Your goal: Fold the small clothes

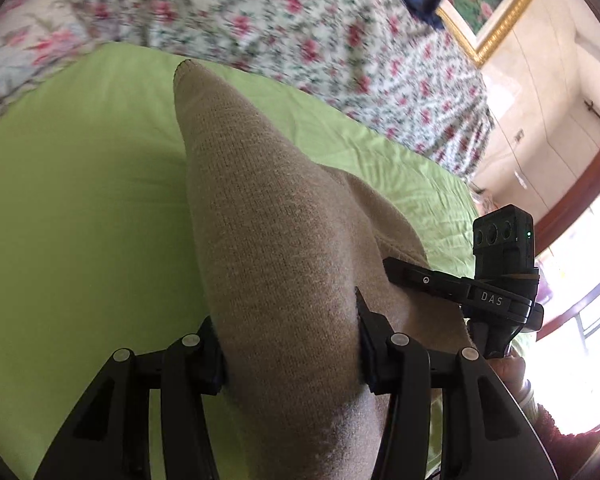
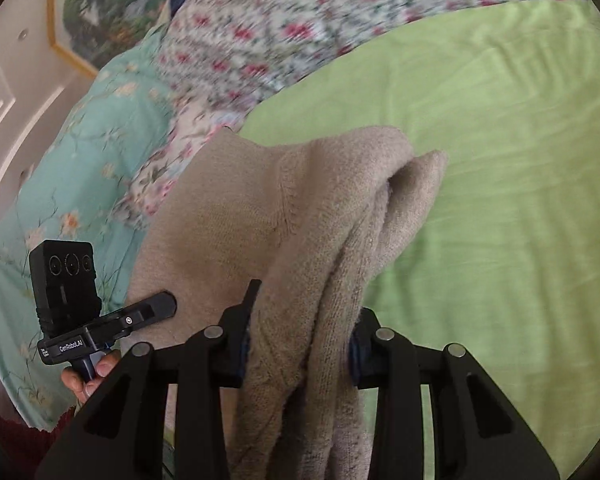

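Observation:
A beige knitted garment (image 1: 268, 216) hangs lifted above the green sheet (image 1: 80, 208). My left gripper (image 1: 290, 344) is shut on a thick fold of it, and the cloth stretches away to a pointed far end. In the right wrist view the same garment (image 2: 260, 208) is bunched in several layers between the jaws of my right gripper (image 2: 300, 344), which is shut on it. The right gripper also shows in the left wrist view (image 1: 404, 270), touching the cloth's right edge. The left gripper shows in the right wrist view (image 2: 156, 306) at the cloth's left side.
The green sheet (image 2: 500, 160) covers the bed. A floral quilt (image 1: 300, 20) lies bunched along the far side, with a teal floral cover (image 2: 80, 160) beside it. A framed painting (image 2: 100, 4) hangs on the wall. A window (image 1: 580, 320) is at the right.

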Action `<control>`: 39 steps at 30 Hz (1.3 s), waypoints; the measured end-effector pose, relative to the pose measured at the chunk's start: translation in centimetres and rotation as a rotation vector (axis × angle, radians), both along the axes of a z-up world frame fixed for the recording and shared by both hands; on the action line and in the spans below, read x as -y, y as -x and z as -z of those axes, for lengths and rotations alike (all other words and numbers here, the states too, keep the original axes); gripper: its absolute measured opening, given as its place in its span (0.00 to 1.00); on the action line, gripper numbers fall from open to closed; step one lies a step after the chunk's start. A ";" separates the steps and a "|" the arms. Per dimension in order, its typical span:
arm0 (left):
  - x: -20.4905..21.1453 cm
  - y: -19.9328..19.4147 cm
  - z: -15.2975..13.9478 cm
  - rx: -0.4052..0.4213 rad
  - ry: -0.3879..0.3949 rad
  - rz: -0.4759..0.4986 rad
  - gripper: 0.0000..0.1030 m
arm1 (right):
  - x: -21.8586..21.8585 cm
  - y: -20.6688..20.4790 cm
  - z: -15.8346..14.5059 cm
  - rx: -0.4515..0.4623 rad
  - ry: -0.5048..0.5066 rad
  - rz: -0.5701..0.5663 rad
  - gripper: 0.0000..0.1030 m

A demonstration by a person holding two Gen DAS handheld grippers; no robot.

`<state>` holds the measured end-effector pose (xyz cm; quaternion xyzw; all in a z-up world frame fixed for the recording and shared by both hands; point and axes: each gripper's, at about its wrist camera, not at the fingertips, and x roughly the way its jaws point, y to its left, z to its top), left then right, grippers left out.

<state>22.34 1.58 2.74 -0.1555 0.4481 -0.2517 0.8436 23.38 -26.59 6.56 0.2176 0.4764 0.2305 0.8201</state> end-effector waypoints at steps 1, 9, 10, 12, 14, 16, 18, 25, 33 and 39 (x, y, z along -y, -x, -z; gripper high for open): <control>-0.7 0.1 0.5 -0.007 0.005 -0.013 0.48 | -0.5 -0.2 0.2 0.001 0.001 -0.008 0.36; -3.5 0.6 5.1 -0.114 0.043 -0.059 0.64 | -2.0 -0.1 2.4 -0.061 0.064 -0.016 0.45; -3.8 0.7 5.1 -0.121 0.058 -0.060 0.66 | -1.8 0.0 2.5 -0.069 0.064 -0.011 0.46; -4.5 0.8 4.8 -0.118 0.070 -0.074 0.71 | -1.1 0.4 2.3 -0.082 0.064 0.001 0.56; -5.7 1.0 3.9 -0.092 0.073 -0.105 0.74 | -0.2 0.7 1.6 -0.077 0.091 0.031 0.64; -6.6 0.9 3.1 -0.068 0.081 -0.132 0.74 | 0.6 0.7 0.7 -0.051 0.100 0.062 0.65; -7.4 0.2 2.6 -0.053 0.072 -0.174 0.74 | 1.4 -0.2 -0.5 -0.018 0.098 0.097 0.65; -6.5 -2.9 2.8 -0.067 0.019 -0.216 0.62 | -1.1 -5.8 0.2 -0.043 0.119 0.091 0.31; -3.6 -3.2 2.8 -0.030 -0.106 -0.162 0.52 | -0.1 -4.5 -2.7 0.110 0.130 0.156 0.10; -2.6 -2.7 3.6 -0.039 -0.160 -0.165 0.52 | 1.6 -5.1 2.2 -0.050 0.101 0.190 0.16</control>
